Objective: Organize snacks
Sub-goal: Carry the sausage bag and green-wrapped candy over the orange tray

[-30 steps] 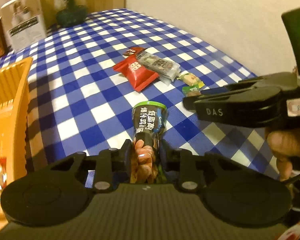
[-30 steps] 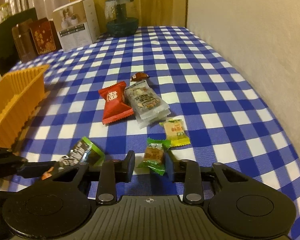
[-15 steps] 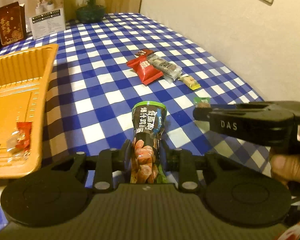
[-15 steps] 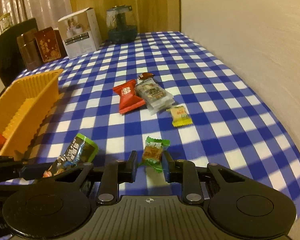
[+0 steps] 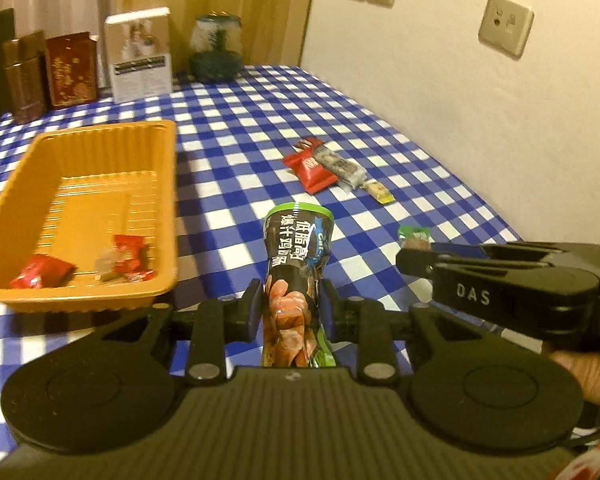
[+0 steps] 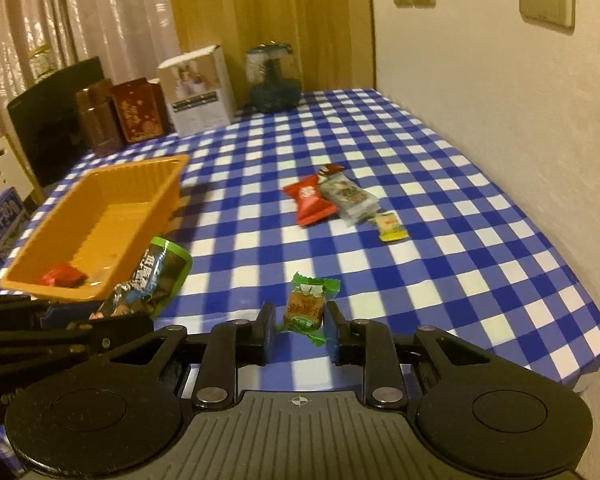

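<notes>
I log a dark green-rimmed chicken snack pouch (image 5: 298,264), raised off the cloth, pinched at its lower half; a small green-wrapped candy (image 6: 306,306), also lifted; an orange ribbed tray (image 5: 100,136) holding red sweets (image 5: 40,272); on the checked cloth, a red packet (image 6: 310,198), a clear bar (image 6: 350,196), a yellow candy (image 6: 390,226).

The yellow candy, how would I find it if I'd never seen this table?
Look at the checkered table, then the little pile of snacks by the red packet. The yellow candy lies at the pile's near end, the smallest one there and the only yellow wrapper.
</notes>
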A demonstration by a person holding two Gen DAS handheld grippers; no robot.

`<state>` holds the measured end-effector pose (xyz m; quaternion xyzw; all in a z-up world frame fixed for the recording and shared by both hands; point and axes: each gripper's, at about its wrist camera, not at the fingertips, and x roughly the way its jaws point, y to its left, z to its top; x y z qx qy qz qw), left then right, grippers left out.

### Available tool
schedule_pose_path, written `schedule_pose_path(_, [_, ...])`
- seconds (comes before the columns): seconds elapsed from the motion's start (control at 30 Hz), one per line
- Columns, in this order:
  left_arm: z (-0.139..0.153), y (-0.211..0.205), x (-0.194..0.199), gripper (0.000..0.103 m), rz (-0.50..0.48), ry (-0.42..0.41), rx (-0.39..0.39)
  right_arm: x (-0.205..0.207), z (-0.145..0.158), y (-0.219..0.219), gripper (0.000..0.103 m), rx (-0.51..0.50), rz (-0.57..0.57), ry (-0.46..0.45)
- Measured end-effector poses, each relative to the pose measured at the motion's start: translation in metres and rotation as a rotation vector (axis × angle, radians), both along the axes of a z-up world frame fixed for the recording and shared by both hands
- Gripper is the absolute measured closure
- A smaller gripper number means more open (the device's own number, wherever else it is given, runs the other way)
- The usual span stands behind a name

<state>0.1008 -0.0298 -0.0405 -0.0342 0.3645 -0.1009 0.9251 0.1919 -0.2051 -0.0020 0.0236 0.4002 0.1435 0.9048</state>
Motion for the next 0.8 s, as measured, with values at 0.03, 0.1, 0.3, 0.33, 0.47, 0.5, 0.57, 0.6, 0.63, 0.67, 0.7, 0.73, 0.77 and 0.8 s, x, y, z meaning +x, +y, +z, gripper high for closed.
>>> schedule_pose_path(0.03, [0.003, 0.003, -0.003, 0.077, 0.008, -0.006, 0.0, -0.004, 0.004, 0.003, 0.077, 0.003, 0.008, -0.004])
schedule_pose_path(0.1, [0.009, 0.009, -0.01, 0.077, 0.022, -0.019, 0.006, -0.01, 0.01, 0.01, 0.077, 0.006, 0.026, -0.018])
schedule_pose_path(0.3, [0.024, 0.034, -0.028, 0.077, 0.073, -0.045, 0.003, -0.022, 0.027, 0.033, 0.077, 0.017, 0.085, -0.052])
schedule_pose_path(0.33, [0.026, 0.039, -0.03, 0.077, 0.083, -0.048, 0.002, -0.023, 0.03, 0.037, 0.077, 0.019, 0.093, -0.057])
schedule_pose_path(0.47, [0.031, 0.056, -0.038, 0.077, 0.12, -0.054, 0.003, -0.028, 0.037, 0.053, 0.077, 0.025, 0.126, -0.07])
schedule_pose_path(0.5, [0.032, 0.06, -0.039, 0.077, 0.129, -0.054, 0.003, -0.029, 0.038, 0.056, 0.077, 0.027, 0.134, -0.071])
schedule_pose_path(0.57, [0.033, 0.068, -0.041, 0.077, 0.146, -0.055, 0.006, -0.029, 0.038, 0.063, 0.077, 0.028, 0.147, -0.072])
schedule_pose_path(0.6, [0.033, 0.072, -0.042, 0.077, 0.156, -0.055, 0.006, -0.029, 0.039, 0.066, 0.077, 0.029, 0.153, -0.072])
schedule_pose_path(0.63, [0.034, 0.076, -0.042, 0.077, 0.164, -0.054, 0.003, -0.029, 0.039, 0.069, 0.077, 0.03, 0.159, -0.072])
schedule_pose_path(0.67, [0.034, 0.079, -0.042, 0.077, 0.171, -0.054, 0.001, -0.029, 0.039, 0.073, 0.077, 0.03, 0.166, -0.072])
schedule_pose_path(0.7, [0.034, 0.083, -0.043, 0.077, 0.18, -0.054, 0.001, -0.028, 0.039, 0.076, 0.077, 0.03, 0.173, -0.073])
schedule_pose_path(0.73, [0.035, 0.086, -0.042, 0.077, 0.185, -0.055, 0.001, -0.028, 0.039, 0.079, 0.077, 0.03, 0.18, -0.072])
schedule_pose_path(0.77, [0.036, 0.089, -0.042, 0.077, 0.191, -0.056, -0.002, -0.027, 0.038, 0.083, 0.077, 0.031, 0.185, -0.072])
schedule_pose_path(0.8, [0.036, 0.093, -0.042, 0.077, 0.198, -0.057, -0.003, -0.027, 0.038, 0.087, 0.077, 0.032, 0.192, -0.071])
